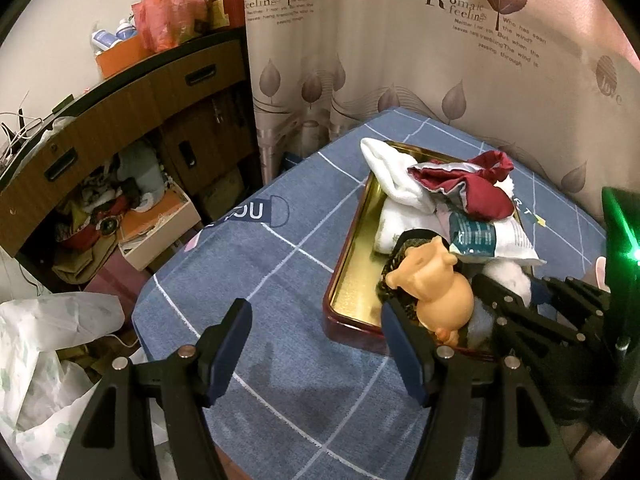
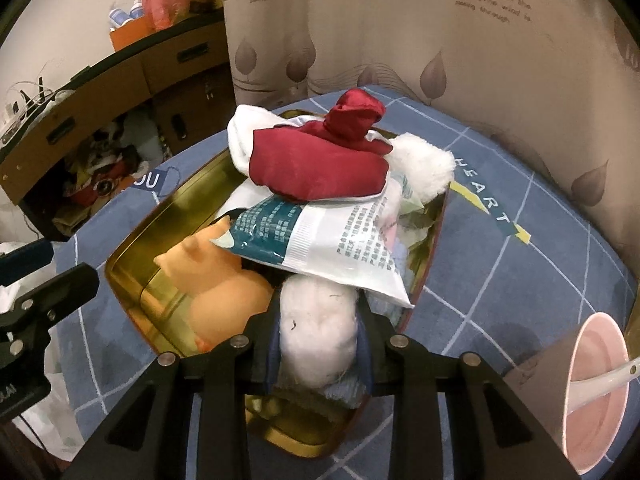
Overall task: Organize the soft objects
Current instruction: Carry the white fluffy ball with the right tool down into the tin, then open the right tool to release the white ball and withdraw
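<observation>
Your right gripper point(image 2: 318, 338) is clamped on a white fluffy ball point(image 2: 318, 324) — both pads press its sides, and the ball sits over the near end of the gold tray point(image 2: 132, 256). Under the ball, a patch of blue fuzzy fabric point(image 2: 340, 394) shows inside the tray's near corner.

Your left gripper point(image 1: 316, 354) stands wide, with nothing between its fingers; one finger point(image 1: 404, 356) overlaps the tray's near rim in view, the other lies over bare blue checked tablecloth point(image 1: 256, 264) away from the tray. Whether that finger touches the rim cannot be told.

Inside the tray, just beside the ball, lies an orange pig toy point(image 2: 220, 280). A teal-and-white printed packet point(image 2: 320, 244) rests across the pile directly behind the ball. On top of the packet sits a dark red satin pouch point(image 2: 320, 168), with a white sock point(image 1: 394, 180) at the tray's far end and a white plush piece point(image 2: 424, 168) at its far right edge.

Outside the tray, to its right, a pink cup point(image 2: 596, 392) lies tilted with a white spoon point(image 2: 600, 384) in it. A leaf-print curtain point(image 1: 400, 60) hangs behind the tray.
</observation>
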Demonstrator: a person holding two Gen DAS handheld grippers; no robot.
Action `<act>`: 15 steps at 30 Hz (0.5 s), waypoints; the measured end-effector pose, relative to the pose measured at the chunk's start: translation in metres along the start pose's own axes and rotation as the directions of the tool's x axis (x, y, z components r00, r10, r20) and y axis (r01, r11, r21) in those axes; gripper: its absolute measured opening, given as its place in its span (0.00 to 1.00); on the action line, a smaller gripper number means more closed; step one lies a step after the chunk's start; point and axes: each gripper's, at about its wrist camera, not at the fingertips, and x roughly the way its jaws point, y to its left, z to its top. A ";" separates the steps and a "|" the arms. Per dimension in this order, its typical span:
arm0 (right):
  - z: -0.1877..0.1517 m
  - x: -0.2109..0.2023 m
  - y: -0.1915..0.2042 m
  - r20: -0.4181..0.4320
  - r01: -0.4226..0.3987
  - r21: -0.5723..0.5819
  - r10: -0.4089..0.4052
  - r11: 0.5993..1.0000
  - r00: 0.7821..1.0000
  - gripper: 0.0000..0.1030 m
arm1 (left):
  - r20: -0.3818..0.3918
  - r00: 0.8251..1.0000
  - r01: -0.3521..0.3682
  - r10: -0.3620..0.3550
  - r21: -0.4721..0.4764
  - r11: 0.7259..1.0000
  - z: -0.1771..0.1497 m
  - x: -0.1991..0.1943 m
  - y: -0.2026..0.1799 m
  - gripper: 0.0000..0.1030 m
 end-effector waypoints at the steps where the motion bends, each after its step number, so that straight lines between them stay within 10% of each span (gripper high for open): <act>1: 0.001 0.000 -0.001 0.005 0.002 0.004 -0.002 1.000 1.000 0.28 | 0.000 1.000 0.001 -0.001 0.000 1.000 0.000 0.000 0.000 0.67; 15: 0.004 -0.002 0.000 0.007 0.013 0.008 -0.013 1.000 1.000 0.41 | 0.003 1.000 -0.003 0.003 0.000 1.000 0.000 0.002 -0.001 0.67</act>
